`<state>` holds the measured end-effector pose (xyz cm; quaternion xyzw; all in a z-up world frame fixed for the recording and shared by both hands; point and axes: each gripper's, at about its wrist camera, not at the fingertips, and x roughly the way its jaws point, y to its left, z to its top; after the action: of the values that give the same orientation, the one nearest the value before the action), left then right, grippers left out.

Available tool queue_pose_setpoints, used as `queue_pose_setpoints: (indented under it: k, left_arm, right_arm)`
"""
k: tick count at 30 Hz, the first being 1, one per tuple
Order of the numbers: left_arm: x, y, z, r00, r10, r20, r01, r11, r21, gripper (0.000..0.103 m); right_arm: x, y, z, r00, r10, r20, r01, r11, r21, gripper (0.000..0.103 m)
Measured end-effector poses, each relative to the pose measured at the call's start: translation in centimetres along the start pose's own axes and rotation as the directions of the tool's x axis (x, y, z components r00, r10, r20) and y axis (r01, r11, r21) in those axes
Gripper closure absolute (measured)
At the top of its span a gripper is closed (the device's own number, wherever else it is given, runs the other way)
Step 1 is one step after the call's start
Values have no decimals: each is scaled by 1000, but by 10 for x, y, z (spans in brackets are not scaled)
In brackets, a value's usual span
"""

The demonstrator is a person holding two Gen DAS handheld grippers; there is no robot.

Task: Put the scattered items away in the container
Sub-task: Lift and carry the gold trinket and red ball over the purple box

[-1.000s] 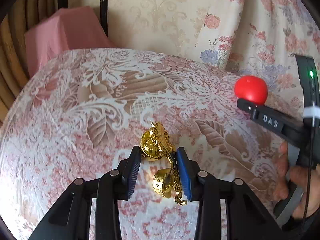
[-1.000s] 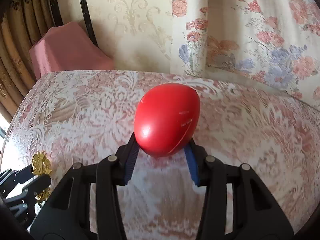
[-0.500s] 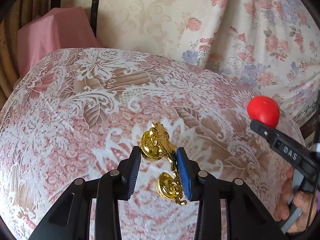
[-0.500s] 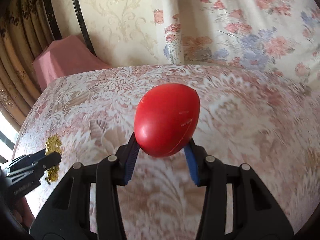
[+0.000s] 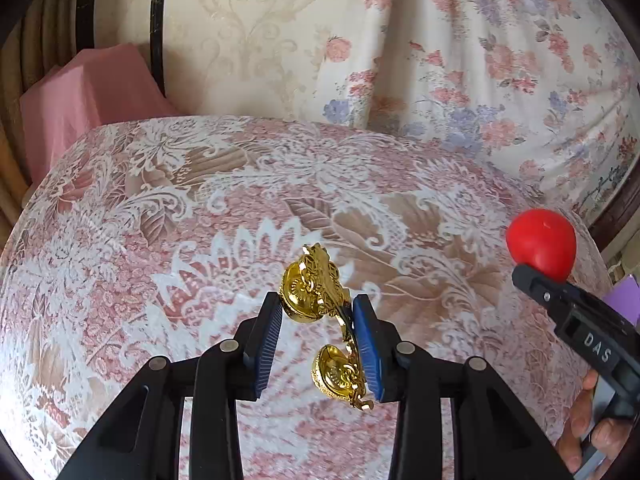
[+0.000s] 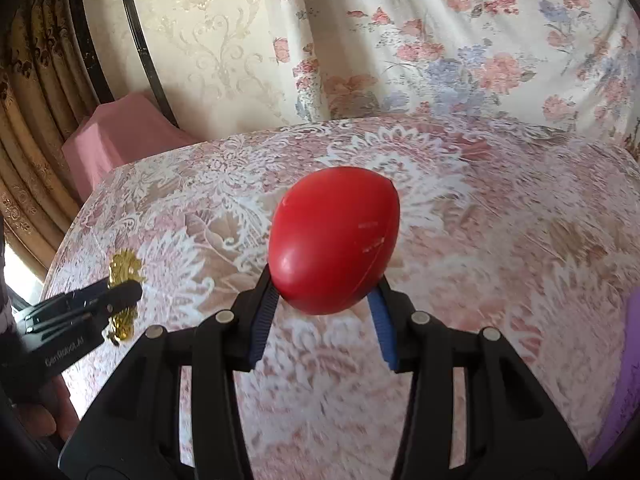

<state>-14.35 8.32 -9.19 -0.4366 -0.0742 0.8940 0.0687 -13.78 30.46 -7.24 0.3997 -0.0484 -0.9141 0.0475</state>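
My left gripper [image 5: 318, 314] is shut on a shiny gold ornament [image 5: 310, 290] with two round ends, held above the round table [image 5: 160, 216]. My right gripper [image 6: 326, 300] is shut on a red egg-shaped toy [image 6: 334, 240], also held above the table. In the left wrist view the red toy [image 5: 541, 247] shows at the right in the other gripper. In the right wrist view the gold ornament [image 6: 125, 266] shows at the left edge in the other gripper. A purple object [image 6: 628, 368], only partly in view, sits at the far right.
The table carries a pink and white lace-patterned cloth. A pink cloth-covered block [image 5: 88, 100] stands behind it at the left. Floral drapery [image 5: 480, 60] hangs behind at the right. The purple object also shows in the left wrist view [image 5: 622, 300].
Both grippers have swung to the right over the table with their objects still held. The purple object has come into view at the right edge.
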Motion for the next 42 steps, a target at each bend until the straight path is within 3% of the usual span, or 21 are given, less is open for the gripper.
queue_pose_setpoints:
  k: [33,42]
  left_arm:
    - [-35,-52,-6,998,-54,36,51,995,89,65]
    - [-53,-85,-2,993,-106,52,98,984,146,65]
  right_arm:
    - [-71,-20,-18,998,-41,41,39,998,48,55]
    - [-105,-35,-18,997,-68,45,65,995,80,55]
